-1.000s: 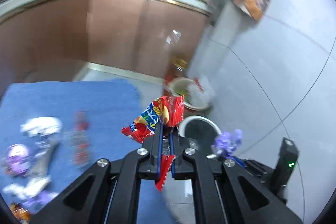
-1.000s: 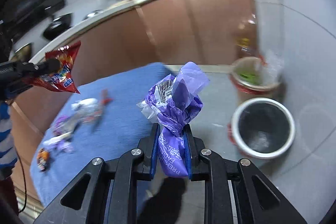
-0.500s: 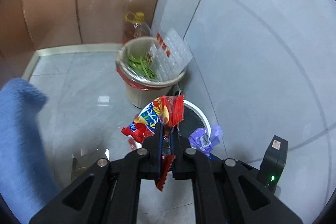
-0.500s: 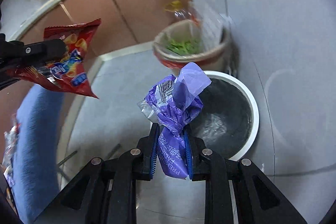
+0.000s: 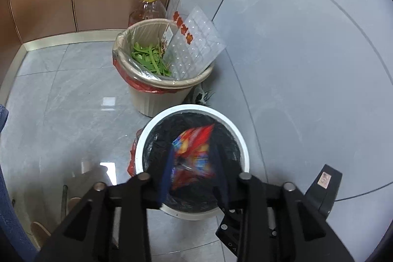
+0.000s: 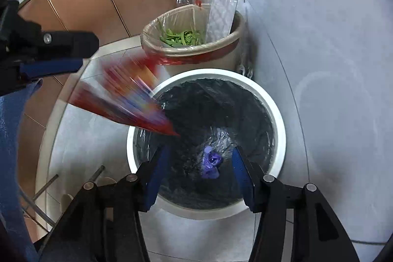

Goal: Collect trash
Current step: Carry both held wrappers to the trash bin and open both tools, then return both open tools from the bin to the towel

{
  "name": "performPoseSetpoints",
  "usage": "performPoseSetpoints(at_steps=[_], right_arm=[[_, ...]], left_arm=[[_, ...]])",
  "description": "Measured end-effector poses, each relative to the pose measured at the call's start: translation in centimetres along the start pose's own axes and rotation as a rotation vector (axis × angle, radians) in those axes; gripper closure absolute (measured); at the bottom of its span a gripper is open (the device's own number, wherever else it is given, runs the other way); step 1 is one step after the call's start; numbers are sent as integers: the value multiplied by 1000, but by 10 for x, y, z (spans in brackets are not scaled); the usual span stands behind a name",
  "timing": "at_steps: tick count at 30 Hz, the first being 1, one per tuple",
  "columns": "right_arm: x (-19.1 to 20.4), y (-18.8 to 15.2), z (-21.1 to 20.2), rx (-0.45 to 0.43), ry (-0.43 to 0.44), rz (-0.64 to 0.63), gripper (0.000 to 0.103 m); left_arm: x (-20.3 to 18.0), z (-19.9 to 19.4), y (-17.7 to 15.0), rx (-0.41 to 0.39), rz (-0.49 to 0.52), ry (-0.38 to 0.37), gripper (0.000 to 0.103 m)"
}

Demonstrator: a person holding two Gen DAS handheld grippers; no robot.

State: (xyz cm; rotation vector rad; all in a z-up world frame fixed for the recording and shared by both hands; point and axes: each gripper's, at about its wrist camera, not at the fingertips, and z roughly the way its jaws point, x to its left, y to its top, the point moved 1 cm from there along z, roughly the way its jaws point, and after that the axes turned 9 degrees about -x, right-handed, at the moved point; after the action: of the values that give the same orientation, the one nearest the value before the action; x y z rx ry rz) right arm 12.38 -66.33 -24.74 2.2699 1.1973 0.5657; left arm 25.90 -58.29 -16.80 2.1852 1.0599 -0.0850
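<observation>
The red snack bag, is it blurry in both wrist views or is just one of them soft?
Both: in the left wrist view the red snack bag is a smeared blur between the open fingers; in the right wrist view it streaks across the white bin rim, while the purple wrapper inside looks sharp.

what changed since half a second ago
Both grippers, left and right, opened and let go. The purple wrapper now lies in the white bin; the red snack bag is falling toward it. The beige bin stayed put.
</observation>
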Motion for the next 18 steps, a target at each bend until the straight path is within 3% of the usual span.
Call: performPoseSetpoints(at_steps=[5,8,16,18], right_arm=[[11,-5,-30,-24,-10,-18,46],[17,-5,-49,-54,-2,-21,46],[66,0,-151,-210,100,-53,46],[81,0,-180,-255,141,-61,44]], left_arm=[[0,-28,3,-32,-6,-16,66],[-1,-64,1,-79,3,-16,66],[9,-210,-23,-287,27,75,66],[16,-251,-35,-345,25,102,62]])
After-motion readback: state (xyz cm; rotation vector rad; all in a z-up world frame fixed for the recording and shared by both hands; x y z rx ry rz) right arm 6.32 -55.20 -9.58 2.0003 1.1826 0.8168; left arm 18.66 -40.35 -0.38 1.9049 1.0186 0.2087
